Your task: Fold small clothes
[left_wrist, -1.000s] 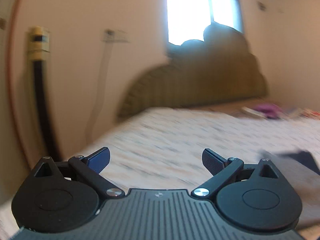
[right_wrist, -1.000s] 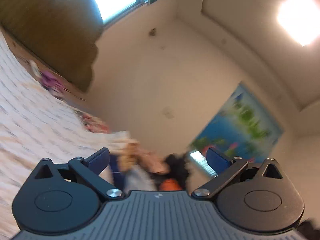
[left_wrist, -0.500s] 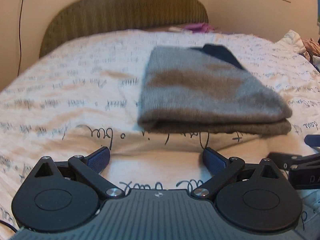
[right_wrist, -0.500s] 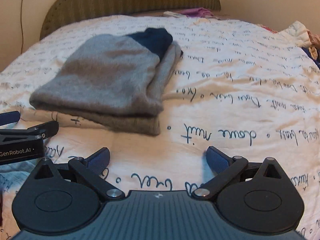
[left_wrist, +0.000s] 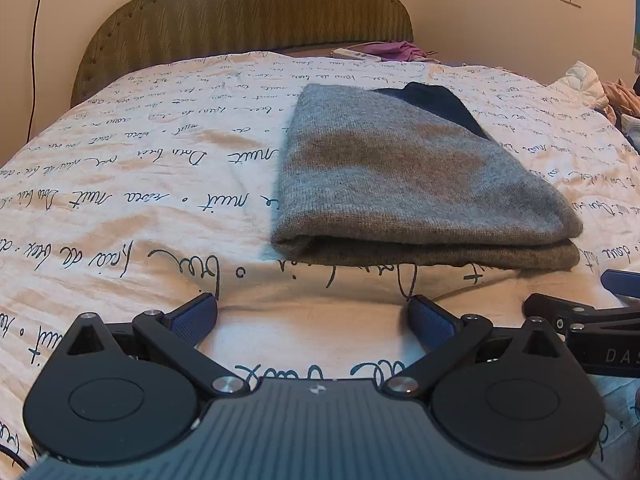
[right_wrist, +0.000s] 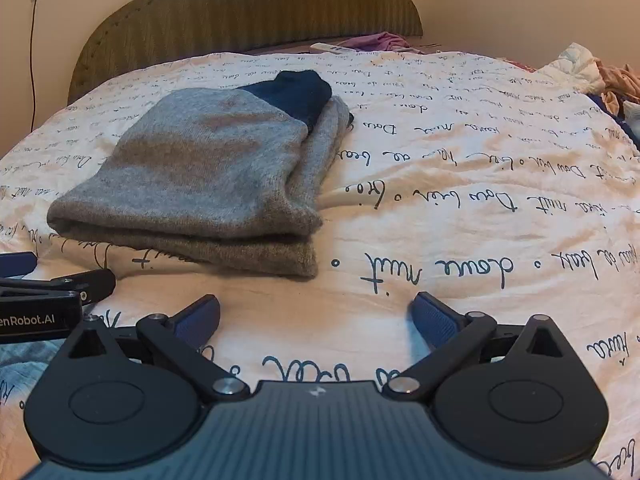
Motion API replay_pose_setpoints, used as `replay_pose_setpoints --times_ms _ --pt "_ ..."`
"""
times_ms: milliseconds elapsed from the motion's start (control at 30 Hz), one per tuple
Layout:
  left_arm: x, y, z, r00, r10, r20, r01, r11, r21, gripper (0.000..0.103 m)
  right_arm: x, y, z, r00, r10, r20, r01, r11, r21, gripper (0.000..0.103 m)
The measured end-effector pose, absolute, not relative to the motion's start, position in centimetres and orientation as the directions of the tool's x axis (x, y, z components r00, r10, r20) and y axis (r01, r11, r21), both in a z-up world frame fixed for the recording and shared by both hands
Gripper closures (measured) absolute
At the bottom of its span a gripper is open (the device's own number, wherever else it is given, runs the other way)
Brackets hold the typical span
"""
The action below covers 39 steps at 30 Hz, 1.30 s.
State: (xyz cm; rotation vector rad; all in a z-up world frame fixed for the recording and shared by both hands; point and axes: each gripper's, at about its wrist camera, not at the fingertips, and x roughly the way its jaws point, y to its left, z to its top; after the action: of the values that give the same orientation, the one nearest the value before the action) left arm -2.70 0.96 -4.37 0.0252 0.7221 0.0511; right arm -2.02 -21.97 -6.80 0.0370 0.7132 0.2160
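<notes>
While both of my grippers hang low over the near part of the bed (left_wrist: 132,184), neither one touches cloth. My left gripper (left_wrist: 314,320) has its blue pads spread wide with only the script-printed bedspread between them, and my right gripper (right_wrist: 316,318) is spread just as wide, also gripping nothing. They sit side by side — from the left wrist view the right tool's black frame pokes in at the right edge, and from the right wrist view the left tool shows at the left edge.

Ahead of both lies the folded grey sweater (left_wrist: 404,176), flat on the bedspread around the middle of the bed, well short of the headboard (left_wrist: 244,12). It is doubled over so that two thick layers show along the edge nearest me, the upper layer sitting slightly back from the lower one at the right corner. A dark navy part (right_wrist: 296,94) of the same garment peeks out at the far end, toward the headboard. The near folded edge lies just beyond my fingertips, apart from them.

Off at the far right corner of the bed I see a loose heap of other clothes (right_wrist: 592,72) — pale and peach fabrics — and something purple (left_wrist: 396,50) lies by the headboard edge.
</notes>
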Motion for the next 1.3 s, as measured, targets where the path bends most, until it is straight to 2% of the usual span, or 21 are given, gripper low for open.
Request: replay_pose_setpoints --times_ms 1300 --pt "-2.65 1.02 -4.44 0.749 0.055 -0.660 -0.037 0.998 0.041 0.000 -2.26 -22.06 -6.79 0.736 0.217 -0.641 -0.192 0.975 0.110 0.000"
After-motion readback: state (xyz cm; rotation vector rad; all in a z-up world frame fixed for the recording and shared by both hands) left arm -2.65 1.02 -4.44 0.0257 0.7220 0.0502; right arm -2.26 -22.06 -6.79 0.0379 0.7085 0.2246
